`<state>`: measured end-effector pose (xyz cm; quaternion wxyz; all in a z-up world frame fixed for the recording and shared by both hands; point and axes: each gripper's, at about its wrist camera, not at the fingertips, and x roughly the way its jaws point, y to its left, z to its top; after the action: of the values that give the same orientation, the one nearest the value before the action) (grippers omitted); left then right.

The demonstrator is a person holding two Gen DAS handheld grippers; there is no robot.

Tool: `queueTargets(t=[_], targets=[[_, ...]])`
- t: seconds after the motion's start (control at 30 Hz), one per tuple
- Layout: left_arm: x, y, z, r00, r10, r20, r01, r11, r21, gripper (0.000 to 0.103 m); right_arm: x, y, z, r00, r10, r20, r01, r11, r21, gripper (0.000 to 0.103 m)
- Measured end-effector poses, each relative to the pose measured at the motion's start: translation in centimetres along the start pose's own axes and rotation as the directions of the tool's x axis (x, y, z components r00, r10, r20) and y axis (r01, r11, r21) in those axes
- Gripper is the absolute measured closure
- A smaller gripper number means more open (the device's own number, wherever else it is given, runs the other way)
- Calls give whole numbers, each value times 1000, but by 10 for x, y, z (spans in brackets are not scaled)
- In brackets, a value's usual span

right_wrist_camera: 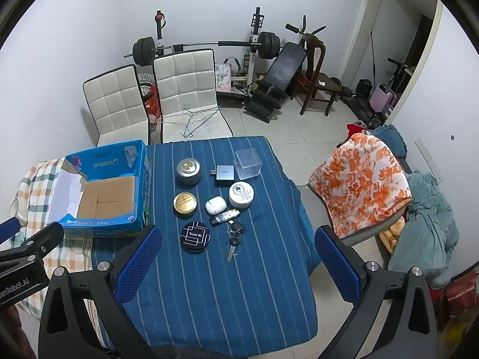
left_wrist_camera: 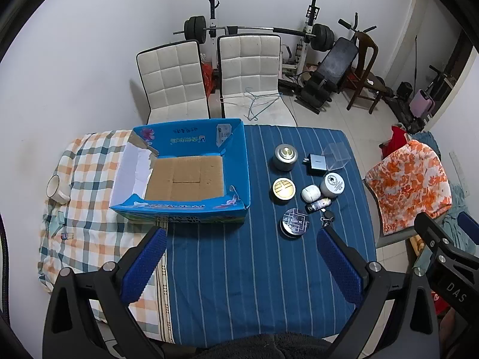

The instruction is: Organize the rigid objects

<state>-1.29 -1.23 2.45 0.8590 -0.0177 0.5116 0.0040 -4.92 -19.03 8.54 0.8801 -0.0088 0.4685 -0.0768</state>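
Blue-clothed tabletop (right_wrist_camera: 239, 284), open box (right_wrist_camera: 104, 197) at its left, small items grouped right of it.

Tins (right_wrist_camera: 185, 205), charger (right_wrist_camera: 224, 173) and keys (right_wrist_camera: 235, 236) lie on the cloth; left tool (left_wrist_camera: 241, 269) and right tool (right_wrist_camera: 236, 263) hover wide open, empty.

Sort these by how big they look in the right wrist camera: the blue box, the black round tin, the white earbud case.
1. blue box
2. black round tin
3. white earbud case

White walls (right_wrist_camera: 89, 15), pale tiled floor (right_wrist_camera: 314, 125). Two white padded chairs (left_wrist_camera: 173, 80) behind table; barbell rack (right_wrist_camera: 206, 45), weight bench (right_wrist_camera: 281, 74), wooden chair (right_wrist_camera: 314, 74) beyond.
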Motion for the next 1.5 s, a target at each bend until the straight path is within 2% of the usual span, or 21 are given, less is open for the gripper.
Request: queueTargets(t=[0.43, 0.6, 0.77, 0.83, 0.9, 0.97, 1.1, 1.17, 1.23, 1.37, 1.5], targets=[[40, -13, 20, 999, -14, -39, 15, 1000, 25, 0, 48, -12, 14, 998, 5, -70, -2, 999, 39, 0], [81, -28, 48, 998, -28, -63, 31, 998, 46, 0, 103, -27, 37, 993, 6, -117, 3, 997, 79, 0], [140, -44, 90, 998, -7, -63, 10, 999, 47, 0, 192, -43, 72, 986, -22, -168, 31, 998, 55, 0], [171, -51, 107, 996, -42, -81, 45, 999, 31, 0, 236, -47, 87, 981, -44, -188, 52, 998, 38, 0], [208, -56, 123, 988, -88, -127, 87, 996, -7, 0, 285, -50, 104, 971, -57, -234, 65, 998, 25, 0], [252, -64, 136, 977, -98, -188, 95, 995, -25, 0, 333, -50, 121, 964, -45, -262, 51, 999, 14, 0], [322, -83, 147, 951, -57, -304, 57, 998, -7, 0, 407, -47, 143, 950, -54, -309, 55, 998, -6, 0], [355, -89, 147, 930, -53, -365, 52, 999, -11, 0, 443, -45, 150, 934, -37, -356, 36, 999, -9, 0], [377, -93, 144, 909, -67, -412, 65, 998, -18, 0, 468, -43, 151, 913, -15, -408, 15, 1000, -4, 0], [403, -106, 139, 882, -58, -468, 69, 998, 7, 0, 507, -43, 146, 875, 36, -483, -32, 999, 18, 0], [420, -117, 136, 865, -33, -501, 61, 997, 39, 3, 534, -44, 139, 843, 63, -534, -47, 998, 43, 2]])
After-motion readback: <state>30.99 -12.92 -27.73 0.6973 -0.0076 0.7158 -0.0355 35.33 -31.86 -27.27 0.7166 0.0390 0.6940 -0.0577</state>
